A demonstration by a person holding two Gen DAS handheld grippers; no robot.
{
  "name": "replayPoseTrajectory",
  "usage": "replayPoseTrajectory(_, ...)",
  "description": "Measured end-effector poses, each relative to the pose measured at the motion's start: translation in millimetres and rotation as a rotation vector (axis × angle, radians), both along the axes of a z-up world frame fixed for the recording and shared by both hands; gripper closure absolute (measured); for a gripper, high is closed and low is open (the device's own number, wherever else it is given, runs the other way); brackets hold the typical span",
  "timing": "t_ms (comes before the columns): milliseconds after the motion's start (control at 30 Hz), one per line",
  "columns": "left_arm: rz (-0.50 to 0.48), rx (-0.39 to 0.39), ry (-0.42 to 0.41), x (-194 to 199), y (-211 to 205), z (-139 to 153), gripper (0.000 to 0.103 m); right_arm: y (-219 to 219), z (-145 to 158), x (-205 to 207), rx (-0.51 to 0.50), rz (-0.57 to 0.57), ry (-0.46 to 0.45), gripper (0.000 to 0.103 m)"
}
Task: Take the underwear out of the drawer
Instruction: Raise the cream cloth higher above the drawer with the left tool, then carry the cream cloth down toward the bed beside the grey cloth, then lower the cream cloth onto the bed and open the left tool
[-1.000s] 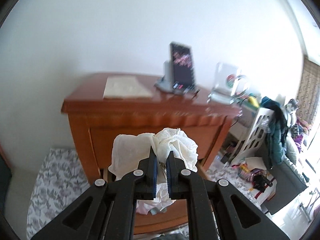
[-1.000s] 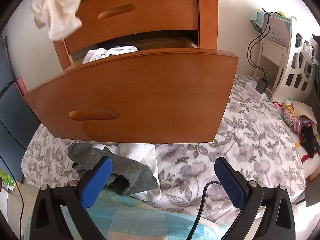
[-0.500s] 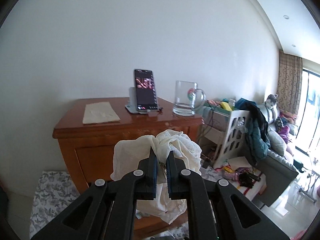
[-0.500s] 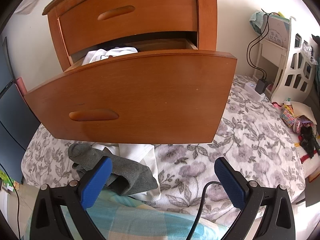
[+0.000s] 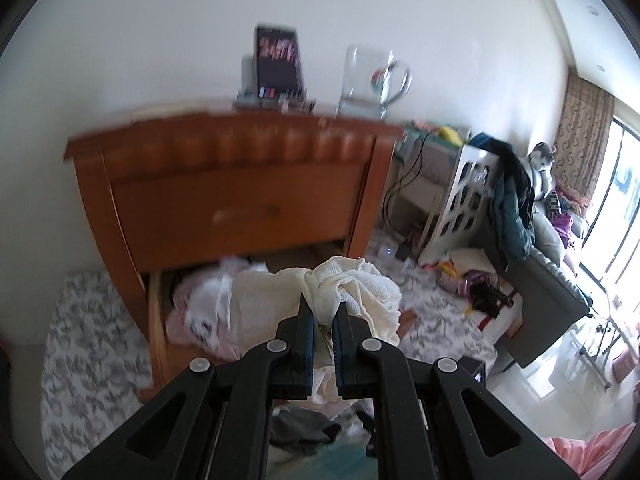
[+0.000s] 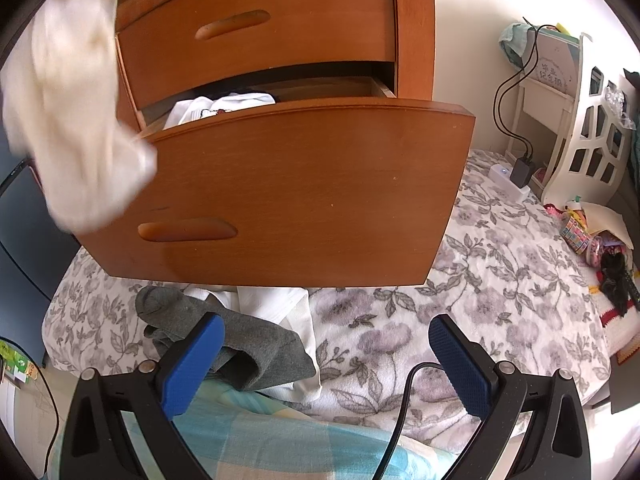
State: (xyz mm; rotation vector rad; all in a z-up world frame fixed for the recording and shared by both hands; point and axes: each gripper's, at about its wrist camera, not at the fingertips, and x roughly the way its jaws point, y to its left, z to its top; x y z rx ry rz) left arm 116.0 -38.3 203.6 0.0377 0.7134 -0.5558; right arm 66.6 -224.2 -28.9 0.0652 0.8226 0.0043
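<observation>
Left wrist view
Left claw [image 5: 323,312]: it is sitting at the lower centre of the frame, nearly closed, and it is pinching a cream underwear [image 5: 352,292] between its two fingers.
Underwear: it is bunching above the fingertips, in front of the open lower drawer [image 5: 156,320] of the wooden dresser [image 5: 224,184].
Drawer: it is showing pale clothes [image 5: 204,304] inside, at centre left.
Dresser tabletop: a phone on a stand [image 5: 276,64] and a glass mug [image 5: 372,80] are standing on it, both blurred.

Right wrist view
Right claw [image 6: 324,348]: it is staying wide open at the bottom of the frame, with nothing between its blue pads [image 6: 456,364].
Underwear [image 6: 76,120]: it is hanging, blurred, at the upper left of the frame, beside the drawer front [image 6: 288,192].
Drawer: it is standing pulled out, with white clothing [image 6: 224,106] inside.
Bedding [image 6: 460,292]: a grey garment [image 6: 232,340] and a white garment [image 6: 280,308] are lying on the floral cover under the drawer.
</observation>
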Motion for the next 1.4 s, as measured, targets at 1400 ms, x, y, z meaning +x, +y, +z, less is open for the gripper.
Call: replayPoseTrajectory(1400, 0.1, 0.204, 0.495, 19, -18, -197, 0.055, 0, -4, 2, 0.007, -0.003, 0.015, 0.0)
